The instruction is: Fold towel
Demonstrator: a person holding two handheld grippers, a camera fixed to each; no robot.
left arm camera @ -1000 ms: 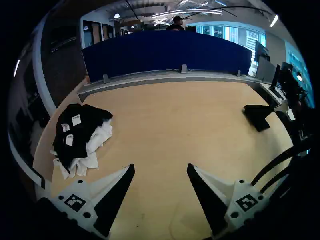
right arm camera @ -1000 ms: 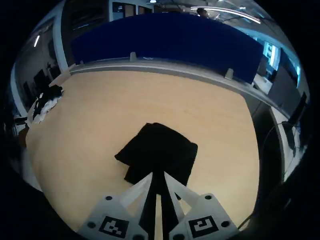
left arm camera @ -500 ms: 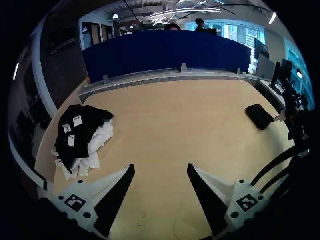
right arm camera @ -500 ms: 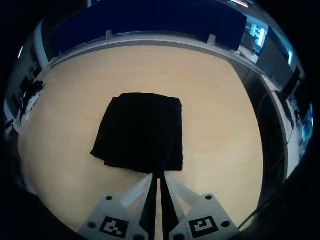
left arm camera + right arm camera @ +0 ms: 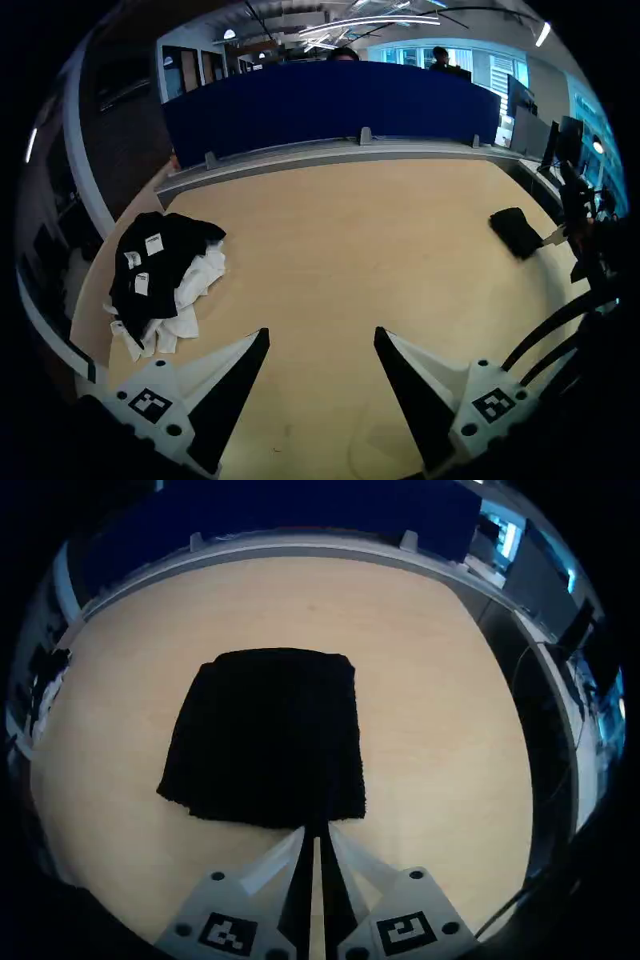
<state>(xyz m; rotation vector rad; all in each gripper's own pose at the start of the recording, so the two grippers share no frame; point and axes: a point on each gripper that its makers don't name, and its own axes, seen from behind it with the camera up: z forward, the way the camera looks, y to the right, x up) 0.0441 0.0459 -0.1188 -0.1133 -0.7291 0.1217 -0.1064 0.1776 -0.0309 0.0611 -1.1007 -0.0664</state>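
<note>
Towel-laying is the change here: the black folded towel (image 5: 268,732), bunched and hanging a second ago, now lies flat as a neat rectangle on the pale wooden desk (image 5: 432,720), so the fold looks all but finished. The right hand-held gripper (image 5: 316,832) has its fingers closed to a sliver at the towel's near hem, apparently still pinching it. The left hand-held gripper (image 5: 320,344) hangs wide open and empty over bare desk, a heap of black and white cloths (image 5: 160,276) lying off to its left.
</note>
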